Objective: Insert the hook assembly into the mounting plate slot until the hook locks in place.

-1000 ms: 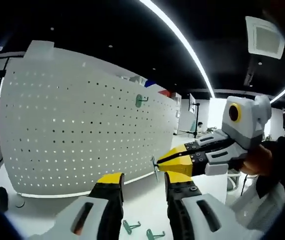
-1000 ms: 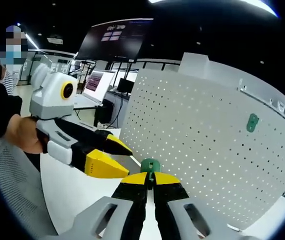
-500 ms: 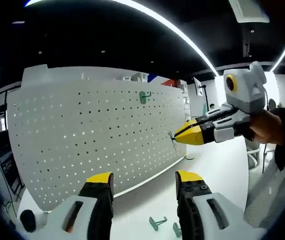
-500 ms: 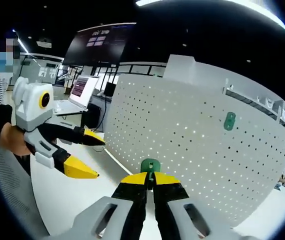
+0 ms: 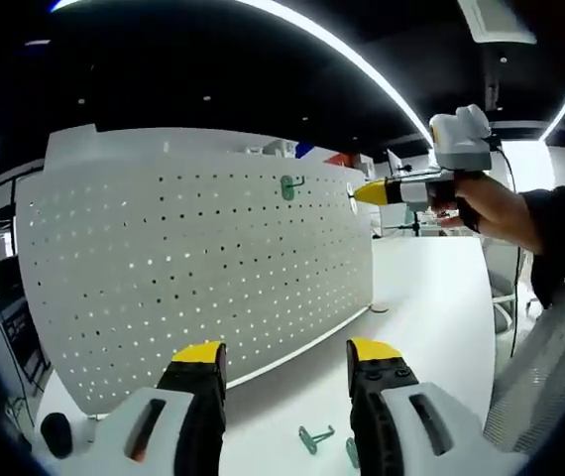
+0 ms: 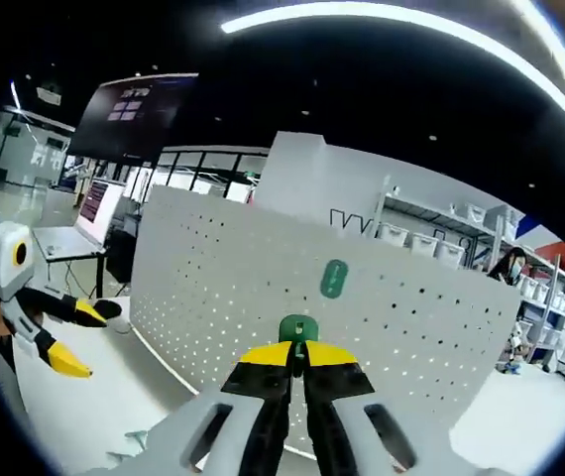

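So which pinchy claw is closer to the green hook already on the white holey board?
Right. The right gripper is up beside the mounted green hook, squeezing another hook. The left gripper hangs open, low down.

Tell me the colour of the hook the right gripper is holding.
Green. The hook shows best in the right gripper view, pinched between the jaws.
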Available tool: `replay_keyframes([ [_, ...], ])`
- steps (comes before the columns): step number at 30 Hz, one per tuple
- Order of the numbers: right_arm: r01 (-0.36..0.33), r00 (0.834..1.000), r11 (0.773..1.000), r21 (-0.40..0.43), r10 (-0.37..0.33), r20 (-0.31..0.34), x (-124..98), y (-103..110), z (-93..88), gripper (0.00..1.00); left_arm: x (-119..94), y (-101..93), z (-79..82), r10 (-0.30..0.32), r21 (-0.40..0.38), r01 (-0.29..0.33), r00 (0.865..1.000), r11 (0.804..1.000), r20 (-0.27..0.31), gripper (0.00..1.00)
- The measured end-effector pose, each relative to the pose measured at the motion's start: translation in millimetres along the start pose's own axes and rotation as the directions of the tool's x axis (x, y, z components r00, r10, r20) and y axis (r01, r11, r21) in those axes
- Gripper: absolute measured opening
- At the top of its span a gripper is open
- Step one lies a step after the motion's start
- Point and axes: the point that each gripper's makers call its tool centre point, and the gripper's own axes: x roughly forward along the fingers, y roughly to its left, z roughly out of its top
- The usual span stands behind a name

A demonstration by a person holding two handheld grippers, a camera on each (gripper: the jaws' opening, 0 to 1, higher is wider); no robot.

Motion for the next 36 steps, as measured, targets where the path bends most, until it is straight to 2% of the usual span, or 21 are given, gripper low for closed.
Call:
replay_keyframes([
  [4,0.053,0.997,0.999,0.004,-0.053,0.048,11,-20,15.6,0.01,0,1.7,-0.4,0.006,0.000,-0.006,1.000,1.000,-0.001,0.51],
  [13,0.102,0.990,0.995,0.020,-0.103,0.093,38,-38,22.9,0.01,0,6.2,-3.5,0.014,-0.009,-0.015,1.000,1.000,-0.012,0.51],
  [24,0.132,0.985,0.986,0.101,-0.142,0.094,69,-62,16.6,0.01,2,7.0,-10.0,0.007,-0.020,-0.007,0.999,1.000,-0.032,0.49],
  [36,0.142,0.986,0.980,0.138,-0.153,0.070,89,-69,4.0,0.01,3,9.5,-18.0,-0.005,-0.010,0.004,0.999,1.000,-0.054,0.47],
])
